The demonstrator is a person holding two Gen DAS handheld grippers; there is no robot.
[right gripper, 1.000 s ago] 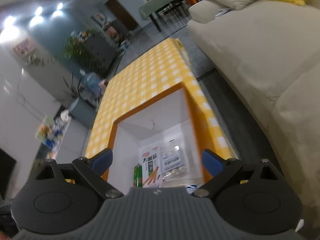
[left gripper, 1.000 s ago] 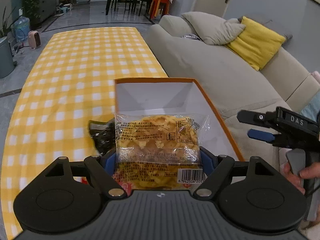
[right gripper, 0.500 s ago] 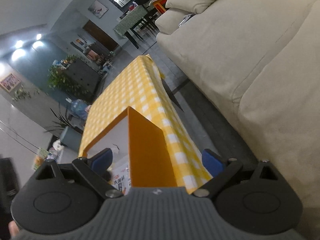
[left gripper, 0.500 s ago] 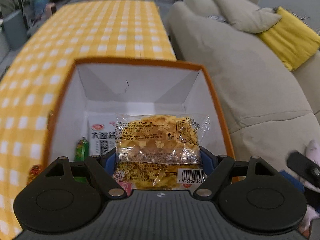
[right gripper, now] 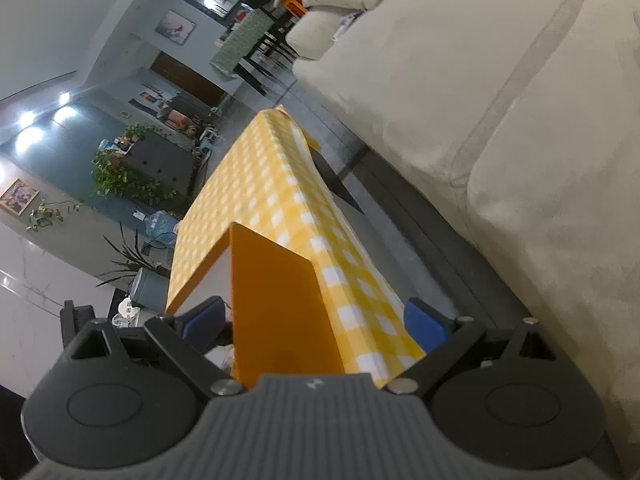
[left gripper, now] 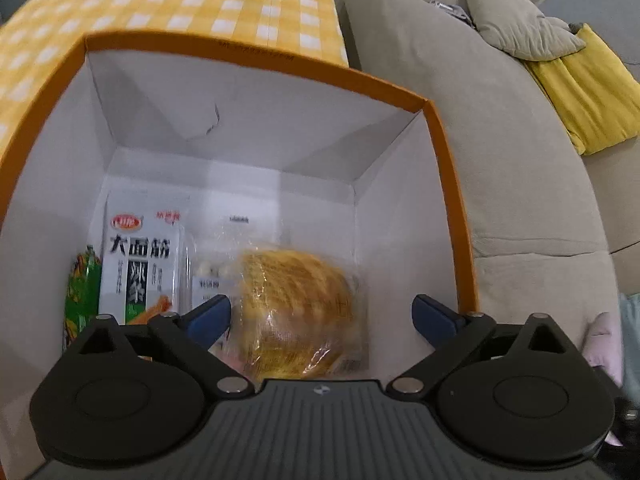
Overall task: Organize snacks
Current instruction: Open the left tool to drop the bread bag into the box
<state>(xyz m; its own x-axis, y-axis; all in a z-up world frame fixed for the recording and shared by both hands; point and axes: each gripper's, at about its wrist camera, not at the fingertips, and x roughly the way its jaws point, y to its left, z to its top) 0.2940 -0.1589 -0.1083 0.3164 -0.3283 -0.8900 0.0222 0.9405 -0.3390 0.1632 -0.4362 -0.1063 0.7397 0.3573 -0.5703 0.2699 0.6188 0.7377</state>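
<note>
Orange box (left gripper: 452,184) sits under the left gripper (left gripper: 320,316), whose jaws are opening to drop the yellow snack packet (left gripper: 296,312) inside; right gripper (right gripper: 316,322) open, empty

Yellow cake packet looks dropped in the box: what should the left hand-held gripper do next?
Probably lift the left hand-held gripper straight up: its jaws are opening, and the clear-wrapped yellow cake packet lies free inside the orange-rimmed white cardboard box.

A: what's around? beige sofa (left gripper: 500,160) just beside the worktop (left gripper: 200,0), yellow checked cloth on it.
B: yellow cushion (left gripper: 588,92) and grey pillow (left gripper: 516,24) on the sofa. far end: potted plants (right gripper: 120,176), dark cabinet (right gripper: 164,164), dining table (right gripper: 240,40).
</note>
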